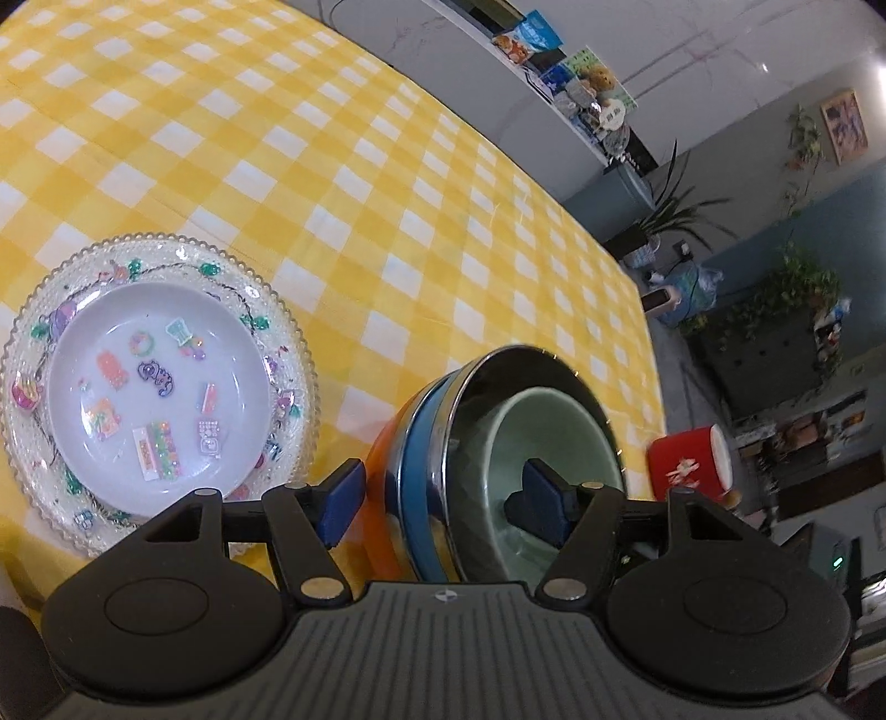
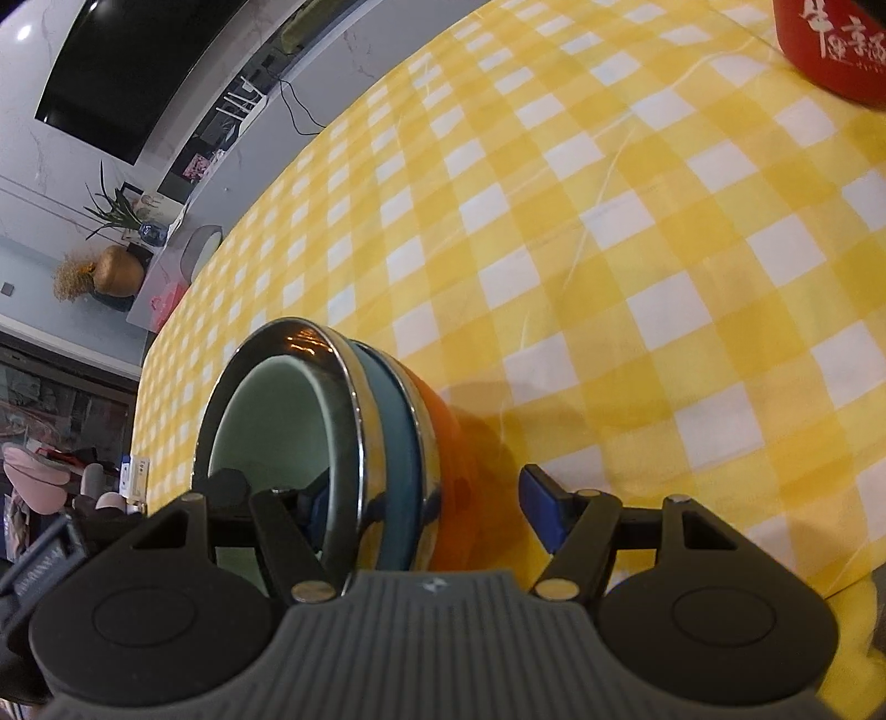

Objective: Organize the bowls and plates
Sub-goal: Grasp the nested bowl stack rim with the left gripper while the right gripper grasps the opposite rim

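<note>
A stack of nested bowls sits on the yellow checked tablecloth: an orange bowl outermost, a blue one, a steel one, and a pale green bowl innermost. My left gripper is open and straddles the stack's rim, one pad outside, one inside the green bowl. My right gripper is open and straddles the opposite rim of the same stack. A white plate with stickers lies on a clear beaded glass plate to the left.
A red cup stands near the table's edge past the bowls; it also shows at the top right of the right wrist view. Beyond the table edge are shelves, plants and furniture.
</note>
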A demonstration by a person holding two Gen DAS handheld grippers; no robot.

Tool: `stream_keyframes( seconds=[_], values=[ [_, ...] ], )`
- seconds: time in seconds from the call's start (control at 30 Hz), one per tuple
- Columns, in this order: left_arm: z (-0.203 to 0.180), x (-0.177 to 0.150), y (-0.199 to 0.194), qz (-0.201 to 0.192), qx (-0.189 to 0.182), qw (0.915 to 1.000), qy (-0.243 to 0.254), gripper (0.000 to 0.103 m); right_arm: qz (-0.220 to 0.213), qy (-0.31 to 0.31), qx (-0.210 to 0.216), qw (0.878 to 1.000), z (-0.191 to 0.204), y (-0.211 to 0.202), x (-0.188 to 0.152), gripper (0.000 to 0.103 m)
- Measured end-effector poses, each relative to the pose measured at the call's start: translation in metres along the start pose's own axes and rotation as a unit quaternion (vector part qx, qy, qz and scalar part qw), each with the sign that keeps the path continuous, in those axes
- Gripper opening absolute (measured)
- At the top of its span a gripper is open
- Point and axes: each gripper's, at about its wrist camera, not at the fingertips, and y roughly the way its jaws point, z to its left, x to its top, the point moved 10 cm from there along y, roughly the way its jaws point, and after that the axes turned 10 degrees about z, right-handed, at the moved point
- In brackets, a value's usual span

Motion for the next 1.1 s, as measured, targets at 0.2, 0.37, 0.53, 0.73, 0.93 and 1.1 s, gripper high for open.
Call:
stream_keyframes(
  seconds=[0.2, 0.37, 0.53, 0.73, 0.93, 1.1],
  values=[
    [0.0, -0.005, 0.013, 0.012, 0.021, 0.9996, 0.015, 0.074, 0.011, 0.004, 0.003, 1.0, -0.005, 0.005, -0.002, 0.066],
    [0.005, -0.01, 0.02, 0.03, 0.022, 0.9993, 0.01, 0.065, 0.024, 0.019, 0.023, 0.999, -0.008, 0.009, -0.004, 0.067],
    [0.01, -0.009, 0.022, 0.036, 0.012, 0.9992, -0.009, 0.065, 0.019, 0.021, 0.032, 0.999, -0.009, 0.006, -0.004, 0.059],
    [0.007, -0.012, 0.024, 0.041, 0.02, 0.999, -0.002, 0.063, 0.013, 0.02, 0.039, 0.999, -0.007, 0.001, -0.004, 0.05],
    [0.005, -0.013, 0.024, 0.038, 0.023, 0.999, -0.003, 0.062, 0.011, 0.016, 0.04, 0.999, -0.006, 0.0, -0.004, 0.05],
    [0.006, -0.014, 0.022, 0.039, 0.025, 0.9989, -0.002, 0.062, 0.013, 0.018, 0.042, 0.999, -0.007, -0.001, -0.005, 0.05]
  ],
)
